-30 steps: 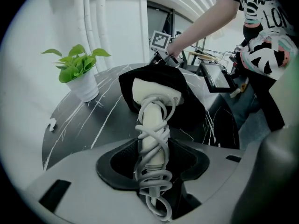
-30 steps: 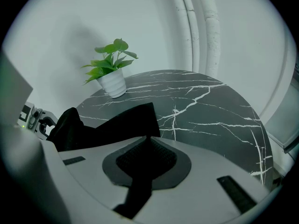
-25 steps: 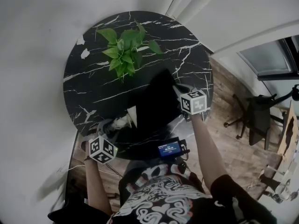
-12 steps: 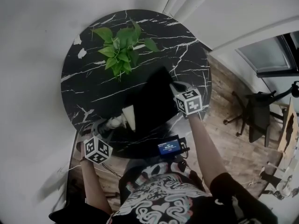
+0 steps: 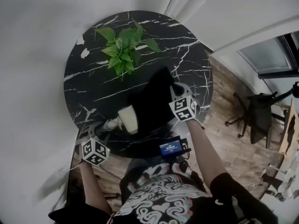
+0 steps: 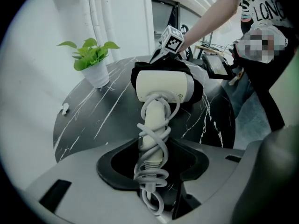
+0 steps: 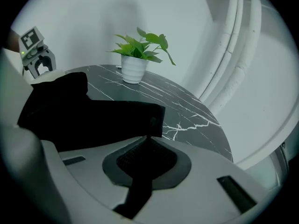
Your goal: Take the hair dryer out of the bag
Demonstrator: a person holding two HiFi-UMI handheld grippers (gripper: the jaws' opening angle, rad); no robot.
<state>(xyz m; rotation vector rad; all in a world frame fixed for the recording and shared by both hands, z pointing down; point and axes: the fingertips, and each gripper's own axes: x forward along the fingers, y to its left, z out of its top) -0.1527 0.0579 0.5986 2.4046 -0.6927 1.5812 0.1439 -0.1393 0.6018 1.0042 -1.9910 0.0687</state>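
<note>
Checking in on the rig: my left gripper (image 6: 152, 158) sits near left, tipped steeply down, jaws clamped on the hair dryer (image 6: 163, 85) by its handle. Over on the right, the right gripper (image 7: 145, 146) angles down too, jaws pinched almost together on a fold of the bag (image 7: 88, 118). My left forearm (image 5: 90, 183) and right forearm (image 5: 209, 148) are bare, stretched forward.
</note>
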